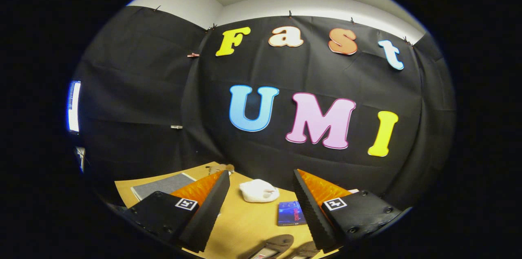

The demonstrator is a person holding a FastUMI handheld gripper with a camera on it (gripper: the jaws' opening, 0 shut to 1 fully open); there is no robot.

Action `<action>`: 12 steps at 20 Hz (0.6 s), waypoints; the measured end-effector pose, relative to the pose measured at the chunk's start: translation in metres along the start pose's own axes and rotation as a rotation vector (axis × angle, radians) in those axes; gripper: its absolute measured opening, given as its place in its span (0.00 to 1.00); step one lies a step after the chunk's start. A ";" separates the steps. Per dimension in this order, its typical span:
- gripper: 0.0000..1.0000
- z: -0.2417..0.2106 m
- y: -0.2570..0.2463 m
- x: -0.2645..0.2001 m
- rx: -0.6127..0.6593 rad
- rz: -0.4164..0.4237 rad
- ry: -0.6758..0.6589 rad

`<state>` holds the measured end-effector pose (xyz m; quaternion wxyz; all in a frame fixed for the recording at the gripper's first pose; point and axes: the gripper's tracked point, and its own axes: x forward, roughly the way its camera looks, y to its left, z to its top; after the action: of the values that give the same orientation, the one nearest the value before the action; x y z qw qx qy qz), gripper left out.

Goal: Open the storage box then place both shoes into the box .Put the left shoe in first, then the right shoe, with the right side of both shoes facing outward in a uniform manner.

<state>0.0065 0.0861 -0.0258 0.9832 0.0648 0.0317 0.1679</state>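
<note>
My gripper (261, 181) is raised above the wooden table (240, 222) and stands open, with nothing between its fingers. Below and between the fingers, close to me, lie the tips of two dark shoes (281, 246), seen only in part. I cannot tell left shoe from right. No storage box can be made out for certain.
Beyond the fingers a crumpled white cloth (258, 191) lies on the table near the black booth wall. A small blue card-like packet (291, 213) rests beside the right finger. A grey mat (163, 185) lies behind the left finger, with a small brownish object (222, 168) at the table's far edge.
</note>
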 end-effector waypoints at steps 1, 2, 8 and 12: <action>0.96 -0.006 0.013 0.006 0.023 0.057 0.009; 0.96 -0.014 0.024 0.012 0.057 0.113 0.027; 0.98 -0.090 0.066 0.043 0.508 0.350 0.241; 0.96 -0.152 0.072 0.064 0.777 0.410 0.371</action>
<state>0.0306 0.1922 -0.1688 0.8104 0.4015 0.2537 0.3431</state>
